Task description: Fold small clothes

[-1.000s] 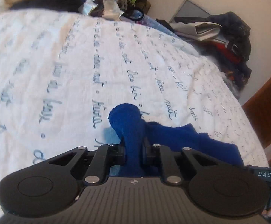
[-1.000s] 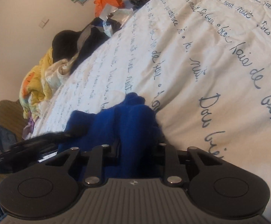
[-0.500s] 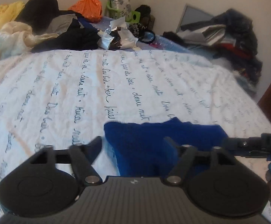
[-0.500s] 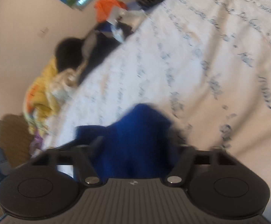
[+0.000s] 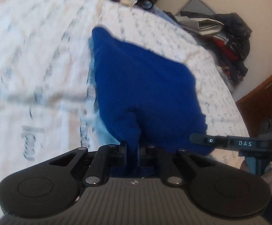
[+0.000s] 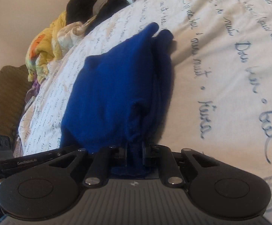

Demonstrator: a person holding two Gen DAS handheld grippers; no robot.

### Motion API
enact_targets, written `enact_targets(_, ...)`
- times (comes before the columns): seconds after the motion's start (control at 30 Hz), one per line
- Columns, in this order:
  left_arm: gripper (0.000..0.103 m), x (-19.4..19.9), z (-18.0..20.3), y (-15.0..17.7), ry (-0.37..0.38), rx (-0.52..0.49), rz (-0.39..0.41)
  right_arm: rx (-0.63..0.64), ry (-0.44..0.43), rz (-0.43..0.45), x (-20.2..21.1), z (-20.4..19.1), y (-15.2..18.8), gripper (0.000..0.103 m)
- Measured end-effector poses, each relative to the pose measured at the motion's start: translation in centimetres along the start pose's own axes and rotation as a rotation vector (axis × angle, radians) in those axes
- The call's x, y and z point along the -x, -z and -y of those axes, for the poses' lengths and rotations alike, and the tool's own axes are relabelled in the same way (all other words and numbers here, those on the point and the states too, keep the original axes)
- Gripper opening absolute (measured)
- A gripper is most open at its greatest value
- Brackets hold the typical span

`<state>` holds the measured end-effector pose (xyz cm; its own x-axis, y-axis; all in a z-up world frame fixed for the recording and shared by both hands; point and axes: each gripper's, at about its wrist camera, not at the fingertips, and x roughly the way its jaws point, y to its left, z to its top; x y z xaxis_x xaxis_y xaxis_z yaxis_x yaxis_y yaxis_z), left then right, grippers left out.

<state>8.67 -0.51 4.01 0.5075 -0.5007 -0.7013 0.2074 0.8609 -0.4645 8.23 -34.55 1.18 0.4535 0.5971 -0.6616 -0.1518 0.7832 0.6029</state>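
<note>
Left wrist view: the black two-finger left gripper [image 5: 132, 146] has its jaws closing tight on a pinch of a small, deep-blue knitted garment [image 5: 145, 86], which rises from the jaws and drapes forward over a bed covered in a white bedspread printed with lines of dark cursive script [image 5: 38, 60]. At the right edge, the right gripper's [image 5: 197, 137] black fingers reach in beside the same cloth, held by a hand [image 5: 267, 172] on a blue handle; white letters on them read "DAS".

Right wrist view: the right gripper's jaws are likewise closing hard on a bunched edge of the blue garment, whose far end lies on the bedspread. The left gripper's side shows at the lower left with a partly legible label that looks like "GenRobot.AI". The bedspread script is loose French; "nuit" seems readable, the rest is uncertain.

Judging from this, both edges are gripped and lifted, so a fold is being started. The next move likely calls for carrying both held edges together over the resting part, keeping them level, then letting go.

Piled clothes [image 6: 47, 37] and clutter sit at the bed's far edge.
</note>
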Motion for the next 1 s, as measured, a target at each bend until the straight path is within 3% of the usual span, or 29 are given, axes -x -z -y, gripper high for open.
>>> enact_targets(0.13, 0.009, 6.5, 2.0, 1.1, 0.014, -0.134, 0.102, 0.058, -0.079, 0.075, 4.6, -2.7, 0.6, 0.012)
enact_targets(0.23, 0.030, 7.3, 1.7, 4.2, -0.055, -0.256, 0.083, 0.039, -0.120, 0.039, 6.3, -2.4, 3.9, 0.020)
enact_targets(0.27, 0.047, 7.2, 1.5, 5.1, -0.118, -0.279, 0.105, 0.042, -0.089, -0.005, 5.9, -2.0, 4.9, 0.040)
enact_targets(0.3, 0.055, 7.1, 1.4, 5.5, -0.157, -0.290, 0.138, 0.044, -0.042, -0.024, 5.7, -1.5, 5.3, 0.058)
enact_targets(0.37, 0.068, 7.5, 2.2, 5.3, -0.161, -0.311, 0.226, -0.011, 0.010, 0.076, 6.6, -0.5, 4.6, 0.059)
enact_targets(0.43, 0.074, 7.0, 4.3, 4.7, -0.132, -0.383, 0.280, -0.074, -0.061, 0.199, 7.7, 0.0, 2.4, 0.059)
enact_targets(0.5, 0.076, 4.8, 6.5, 4.3, -0.122, -0.469, 0.273, -0.101, -0.143, 0.262, 7.1, -0.4, -0.5, 0.059)
enact_targets(0.53, 0.075, 3.2, 7.3, 4.4, -0.126, -0.508, 0.255, -0.105, -0.143, 0.254, 6.1, -0.8, -2.0, 0.059)
enact_targets(0.57, 0.075, 1.5, 7.9, 4.8, -0.129, -0.555, 0.229, -0.091, -0.110, 0.230, 4.7, -1.2, -3.5, 0.058)
enact_targets(0.63, 0.077, -2.3, 7.9, 5.8, -0.168, -0.602, 0.140, -0.024, 0.075, 0.187, 1.3, -2.1, -5.7, 0.058)
enact_targets(0.67, 0.085, -3.3, 7.3, 6.9, -0.186, -0.627, 0.178, 0.023, 0.140, 0.157, -0.4, -2.2, -6.2, 0.058)
enact_targets(0.7, 0.086, -3.4, 6.8, 7.8, -0.176, -0.654, 0.225, 0.087, 0.200, 0.106, -2.2, -2.1, -6.3, 0.050)
enact_targets(0.77, 0.085, -2.9, 5.9, 7.2, -0.129, -0.589, 0.208, 0.239, 0.221, 0.165, -3.8, -1.1, -5.1, 0.046)
enact_targets(0.87, 0.088, -2.8, 5.9, 7.7, -0.123, -0.622, 0.213, 0.202, 0.261, 0.135, -3.7, -1.2, -6.4, 0.047)
enact_targets(0.93, 0.092, -3.0, 6.1, 7.5, -0.118, -0.607, 0.210, 0.257, 0.333, 0.270, -1.9, -3.6, -6.6, 0.050)
enact_targets(0.97, 0.094, -3.1, 6.2, 7.4, -0.117, -0.603, 0.209, 0.284, 0.302, 0.322, -1.2, -5.1, -6.7, 0.050)
enact_targets(1.0, 0.095, -3.2, 6.3, 7.4, -0.120, -0.603, 0.207, 0.297, 0.230, 0.316, -1.3, -6.3, -6.8, 0.051)
